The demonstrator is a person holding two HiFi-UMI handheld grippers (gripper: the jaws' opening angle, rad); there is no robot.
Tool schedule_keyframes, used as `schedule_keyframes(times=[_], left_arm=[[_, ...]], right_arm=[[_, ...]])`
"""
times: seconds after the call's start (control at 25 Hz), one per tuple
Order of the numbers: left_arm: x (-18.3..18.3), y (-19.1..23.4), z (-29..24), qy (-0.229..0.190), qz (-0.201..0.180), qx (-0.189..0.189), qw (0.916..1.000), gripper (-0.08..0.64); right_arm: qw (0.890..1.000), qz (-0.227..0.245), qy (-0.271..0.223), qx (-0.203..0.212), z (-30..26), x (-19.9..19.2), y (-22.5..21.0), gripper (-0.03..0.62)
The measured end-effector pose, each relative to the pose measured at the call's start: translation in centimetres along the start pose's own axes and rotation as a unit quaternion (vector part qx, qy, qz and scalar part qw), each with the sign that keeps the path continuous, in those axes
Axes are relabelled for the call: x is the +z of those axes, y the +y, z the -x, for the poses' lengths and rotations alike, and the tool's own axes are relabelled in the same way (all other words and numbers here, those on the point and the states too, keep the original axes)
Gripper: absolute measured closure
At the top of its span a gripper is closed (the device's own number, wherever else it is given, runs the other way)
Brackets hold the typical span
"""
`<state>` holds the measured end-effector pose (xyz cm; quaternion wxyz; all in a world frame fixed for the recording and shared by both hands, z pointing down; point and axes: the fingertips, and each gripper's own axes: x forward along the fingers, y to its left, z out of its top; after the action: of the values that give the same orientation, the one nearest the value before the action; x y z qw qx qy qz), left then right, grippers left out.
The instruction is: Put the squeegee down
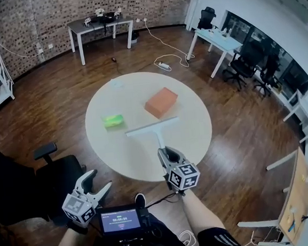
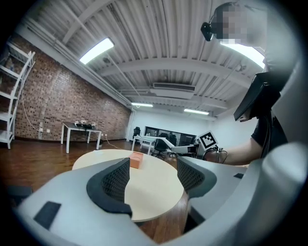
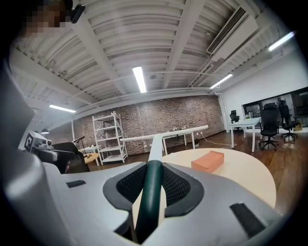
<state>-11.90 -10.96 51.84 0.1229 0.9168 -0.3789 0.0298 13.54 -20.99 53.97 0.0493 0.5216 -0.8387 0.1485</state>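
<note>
Right hand-held gripper (image 1: pixel 165 154) is clamped on the squeegee's (image 1: pixel 153 128) dark handle, with the blade carried forward over the counter (image 1: pixel 120 161) centre, apparently aimed at bare surface. Orange block (image 1: pixel 161 102) lies at 1 o'clock. Left hand-held gripper (image 1: pixel 98 184) stands wide and empty off the 7 o'clock edge.

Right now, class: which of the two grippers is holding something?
The right gripper: its fingers clamp the squeegee by its dark green handle. The left gripper is open and empty.
</note>
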Motion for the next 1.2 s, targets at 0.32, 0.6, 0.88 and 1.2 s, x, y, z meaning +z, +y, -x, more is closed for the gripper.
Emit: schedule_keyframes(times=[0.32,0.6,0.88,1.2], left_arm=[[0.0,1.2,-7.0,0.029,0.015,0.007,0.9994,0.247],[0.3,2.8,-12.2,0.034,0.024,0.011,0.9991,0.247],[-0.2,3.8,-15.3,0.048,0.037,0.010,0.9981,0.247],[-1.6,6.0,-16.7,0.061,0.051,0.019,0.9966,0.247]], right_arm=[[0.997,-0.016,0.076,0.006,-8.5,-5.2,-7.1,0.483],[0.989,-0.013,0.150,0.004,-14.7,-11.6,-12.2,0.482],[0.979,-0.009,0.205,-0.006,-19.1,-17.2,-15.2,0.482],[0.969,0.002,0.247,-0.006,-22.0,-21.3,-16.2,0.482]])
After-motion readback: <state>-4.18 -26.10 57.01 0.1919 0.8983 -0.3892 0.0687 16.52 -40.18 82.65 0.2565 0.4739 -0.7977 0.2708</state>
